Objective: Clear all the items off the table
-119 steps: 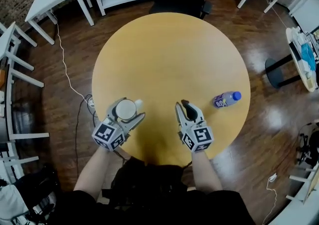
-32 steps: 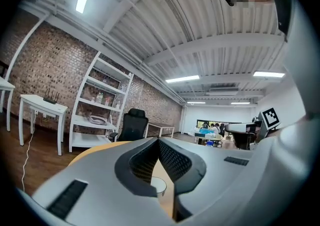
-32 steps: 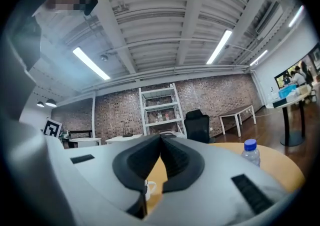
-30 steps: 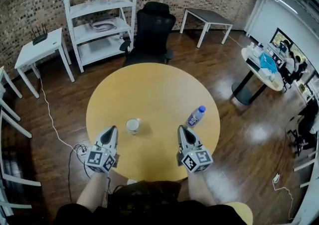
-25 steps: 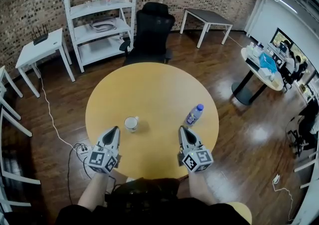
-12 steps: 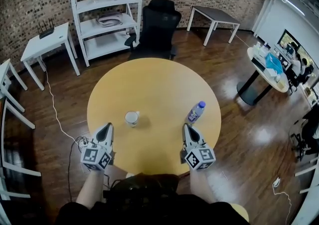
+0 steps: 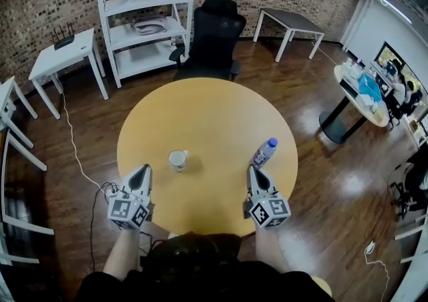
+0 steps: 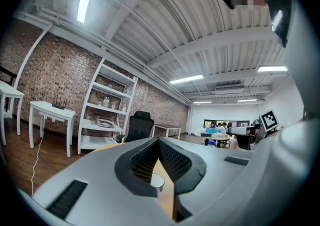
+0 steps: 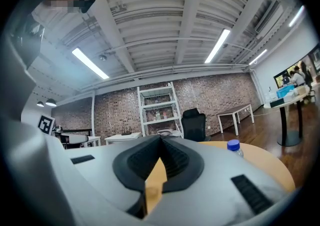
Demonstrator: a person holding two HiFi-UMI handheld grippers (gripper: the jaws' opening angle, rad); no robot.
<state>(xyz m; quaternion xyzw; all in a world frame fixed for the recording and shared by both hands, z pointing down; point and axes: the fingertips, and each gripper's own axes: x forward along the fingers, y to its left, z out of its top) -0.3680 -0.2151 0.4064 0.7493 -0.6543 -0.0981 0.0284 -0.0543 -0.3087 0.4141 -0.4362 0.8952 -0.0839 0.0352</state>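
A white cup (image 7: 177,159) stands upright on the round wooden table (image 7: 207,120), left of middle. To the right, near the edge, is a small bottle (image 7: 264,152) with a blue cap and purple label. My left gripper (image 7: 143,172) is at the table's near left edge, shut and empty, short of the cup. My right gripper (image 7: 254,172) is at the near right edge, shut and empty, just short of the bottle. In the left gripper view the cup (image 8: 157,181) shows below the closed jaws. The bottle's cap (image 9: 233,145) peeks up in the right gripper view.
A black office chair (image 7: 215,35) stands behind the table, with white shelves (image 7: 144,17) and a small white desk (image 7: 63,53) beyond. Another round table (image 7: 364,90) with clutter is at the right. A white cable (image 7: 80,160) runs over the wooden floor at left.
Several seconds ago my left gripper held the cup; it now stands free on the table. Over the last second both grippers have barely moved; the view has tilted a little.
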